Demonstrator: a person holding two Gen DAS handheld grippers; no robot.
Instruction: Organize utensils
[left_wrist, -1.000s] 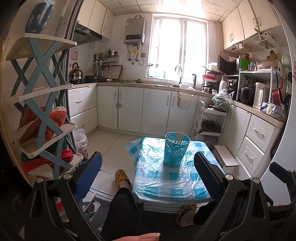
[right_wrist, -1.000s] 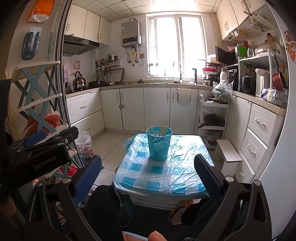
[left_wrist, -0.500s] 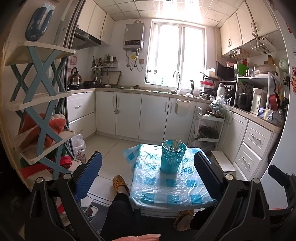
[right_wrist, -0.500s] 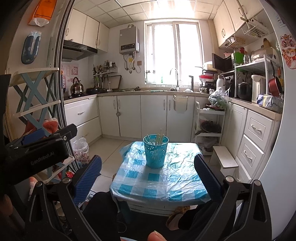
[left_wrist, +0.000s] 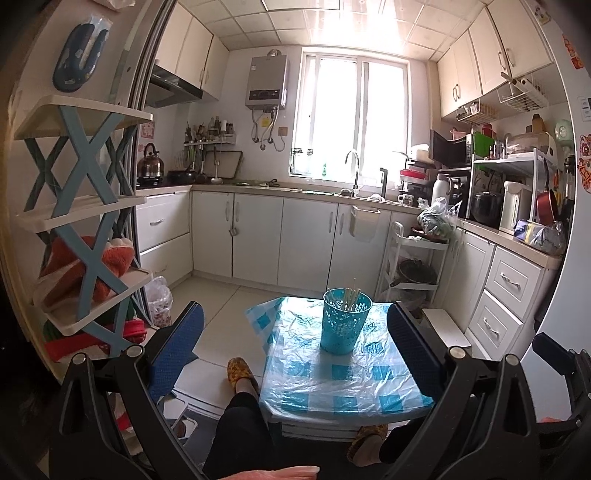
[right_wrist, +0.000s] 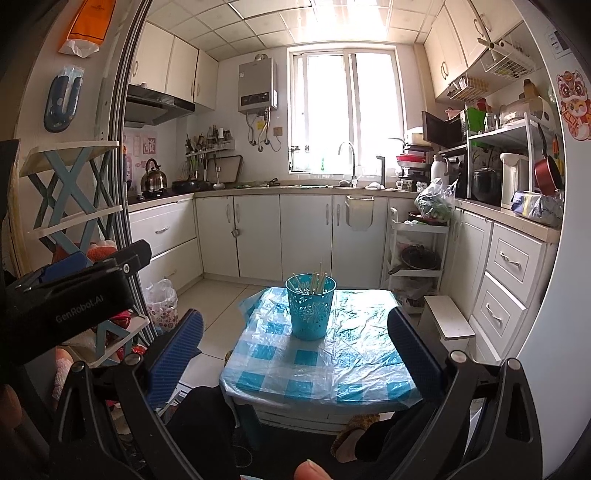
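A teal perforated cup (left_wrist: 345, 320) holding several pale chopsticks (left_wrist: 349, 295) stands upright on a small table with a blue checked plastic cover (left_wrist: 343, 384). It also shows in the right wrist view (right_wrist: 310, 305), chopsticks (right_wrist: 317, 282) inside, on the same table (right_wrist: 321, 373). My left gripper (left_wrist: 295, 332) is open and empty, held back from the table and above it. My right gripper (right_wrist: 295, 332) is open and empty too, also well short of the cup. The left gripper's body (right_wrist: 70, 299) shows at the left of the right wrist view.
A blue and white shelf rack (left_wrist: 81, 229) stands close on the left. A white step stool (right_wrist: 448, 322) and a white trolley (right_wrist: 415, 254) stand right of the table. The person's legs and slippers (left_wrist: 242, 373) are under the table's near edge. Kitchen cabinets (left_wrist: 280, 240) line the back.
Both grippers have pulled back and risen away from the table; the cup looks smaller and farther. Both stay open and empty.
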